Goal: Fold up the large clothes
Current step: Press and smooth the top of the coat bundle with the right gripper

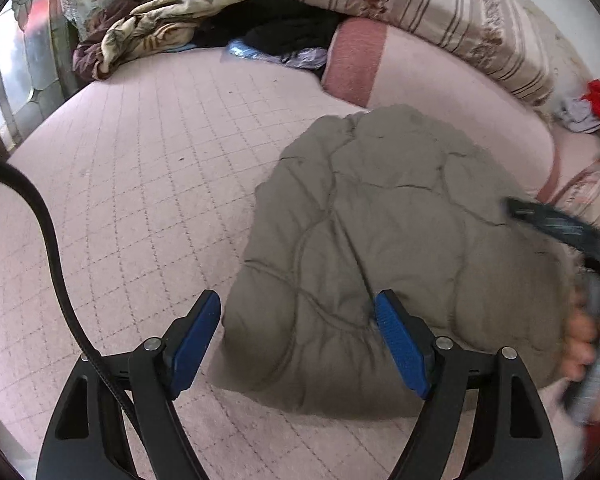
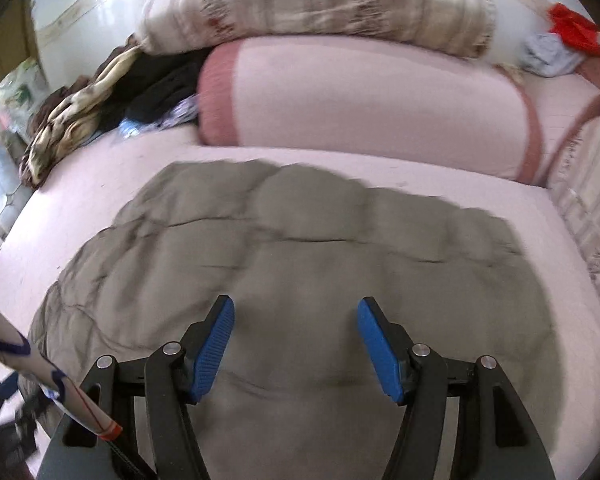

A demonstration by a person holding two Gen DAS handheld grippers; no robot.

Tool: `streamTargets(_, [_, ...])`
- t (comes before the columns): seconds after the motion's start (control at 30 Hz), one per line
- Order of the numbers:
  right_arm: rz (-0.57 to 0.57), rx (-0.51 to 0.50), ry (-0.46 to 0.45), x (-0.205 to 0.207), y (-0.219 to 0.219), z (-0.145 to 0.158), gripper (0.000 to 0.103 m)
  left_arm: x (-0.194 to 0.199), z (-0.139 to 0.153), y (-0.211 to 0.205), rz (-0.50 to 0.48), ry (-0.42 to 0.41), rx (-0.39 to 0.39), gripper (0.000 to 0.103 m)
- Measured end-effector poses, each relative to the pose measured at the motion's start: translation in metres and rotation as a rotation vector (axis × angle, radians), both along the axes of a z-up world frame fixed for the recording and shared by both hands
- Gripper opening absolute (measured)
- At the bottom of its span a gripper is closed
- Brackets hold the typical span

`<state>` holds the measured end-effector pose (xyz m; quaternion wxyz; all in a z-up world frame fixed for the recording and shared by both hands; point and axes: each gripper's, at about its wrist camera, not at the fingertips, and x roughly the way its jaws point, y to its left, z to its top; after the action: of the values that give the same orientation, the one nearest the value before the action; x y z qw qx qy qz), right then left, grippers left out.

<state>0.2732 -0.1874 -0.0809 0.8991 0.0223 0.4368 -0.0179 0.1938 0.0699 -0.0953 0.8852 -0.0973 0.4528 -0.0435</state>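
Lying folded on the pink bed (image 1: pixel 132 168), the grey-green padded garment (image 2: pixel 300 264) fills centre view, bolster (image 2: pixel 364 108) at 12 o'clock. Left gripper (image 1: pixel 298 336) spread, empty, straddling its edge; right gripper (image 2: pixel 296 346) spread above it, empty.

The bed (image 1: pixel 148 168) wears a pale pink quilted cover. An olive padded jacket (image 1: pixel 388 248) lies folded on it. Behind the jacket rests 1 pink bolster (image 2: pixel 364 112); left of the bolster sit dark clothes (image 1: pixel 284 28) and a crumpled brown-and-cream blanket (image 1: pixel 148 32).
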Motion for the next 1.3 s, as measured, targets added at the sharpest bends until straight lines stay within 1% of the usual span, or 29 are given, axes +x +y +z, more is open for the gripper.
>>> streamTargets(0.1, [0.011,-0.082,0.019,0.017,0.032,-0.023,0.072,-0.006,0.015,0.008,0.000,-0.059,-0.030,0.079])
streamTargets(0.17, [0.001,-0.156,0.006,0.024,0.045,-0.035,0.073,-0.010,0.022,0.015,0.016,-0.094,-0.037,0.079])
streamTargets(0.23, [0.004,-0.222,-0.001,0.023,0.055,-0.038,0.072,-0.009,0.027,0.023,0.034,-0.105,-0.036,0.079])
streamTargets(0.27, [0.006,-0.258,-0.006,0.021,0.061,-0.032,0.070,-0.009,0.028,0.026,0.042,-0.104,-0.038,0.079])
streamTargets(0.3, [0.015,-0.261,-0.018,0.018,0.064,-0.026,0.063,-0.008,0.028,0.032,0.056,-0.102,-0.042,0.079])
streamTargets(0.33, [0.028,-0.245,-0.036,0.014,0.067,-0.019,0.063,-0.007,0.029,0.036,0.070,-0.100,-0.049,0.079])
streamTargets(0.37, [0.038,-0.201,-0.067,0.006,0.073,-0.008,0.063,-0.006,0.029,0.041,0.086,-0.098,-0.054,0.079])
streamTargets(0.4, [0.046,-0.177,-0.078,0.002,0.078,-0.004,0.063,-0.006,0.029,0.047,0.105,-0.095,-0.057,0.079])
streamTargets(0.47, [0.092,-0.152,-0.075,-0.005,0.096,-0.004,0.063,-0.005,0.030,0.057,0.145,-0.089,-0.053,0.079])
streamTargets(0.53, [0.141,-0.171,-0.052,-0.009,0.118,-0.015,0.063,-0.004,0.028,0.067,0.186,-0.076,-0.039,0.079])
streamTargets(0.6, [0.171,-0.302,-0.049,-0.011,0.145,-0.034,0.064,-0.002,0.026,0.075,0.217,-0.066,-0.050,0.079])
streamTargets(0.63, [0.181,-0.363,-0.059,-0.012,0.153,-0.038,0.062,-0.002,0.025,0.078,0.225,-0.062,-0.056,0.079])
streamTargets(0.67, [0.195,-0.406,-0.077,-0.015,0.162,-0.038,0.059,-0.002,0.024,0.080,0.232,-0.058,-0.062,0.079])
streamTargets(0.7, [0.212,-0.404,-0.093,-0.019,0.164,-0.032,0.056,-0.003,0.024,0.082,0.237,-0.058,-0.064,0.079])
streamTargets(0.77, [0.224,-0.314,-0.127,-0.029,0.158,-0.017,0.058,-0.004,0.025,0.081,0.234,-0.061,-0.058,0.079])
streamTargets(0.83, [0.176,-0.250,-0.169,-0.045,0.141,-0.003,0.069,-0.006,0.028,0.078,0.234,-0.078,-0.038,0.079])
streamTargets(0.9, [0.137,-0.219,-0.183,-0.060,0.123,0.000,0.074,-0.008,0.033,0.073,0.238,-0.107,-0.005,0.079])
streamTargets(0.97, [0.103,-0.216,-0.140,-0.073,0.099,-0.009,0.074,-0.011,0.039,0.068,0.240,-0.136,0.034,0.079])
streamTargets(1.03, [0.064,-0.218,-0.124,-0.087,0.075,-0.014,0.074,-0.016,0.044,0.061,0.243,-0.173,0.086,0.079])
streamTargets(1.07, [0.029,-0.219,-0.125,-0.097,0.056,-0.014,0.074,-0.019,0.047,0.058,0.246,-0.194,0.112,0.079])
streamTargets(1.13, [-0.018,-0.210,-0.123,-0.119,0.032,-0.012,0.074,-0.027,0.053,0.050,0.257,-0.244,0.172,0.079])
streamTargets(1.2, [-0.083,-0.197,-0.113,-0.149,0.006,-0.009,0.074,-0.036,0.059,0.040,0.270,-0.299,0.229,0.081])
streamTargets(1.3, [-0.161,-0.173,-0.087,-0.188,-0.029,-0.008,0.075,-0.052,0.066,0.026,0.273,-0.363,0.272,0.082])
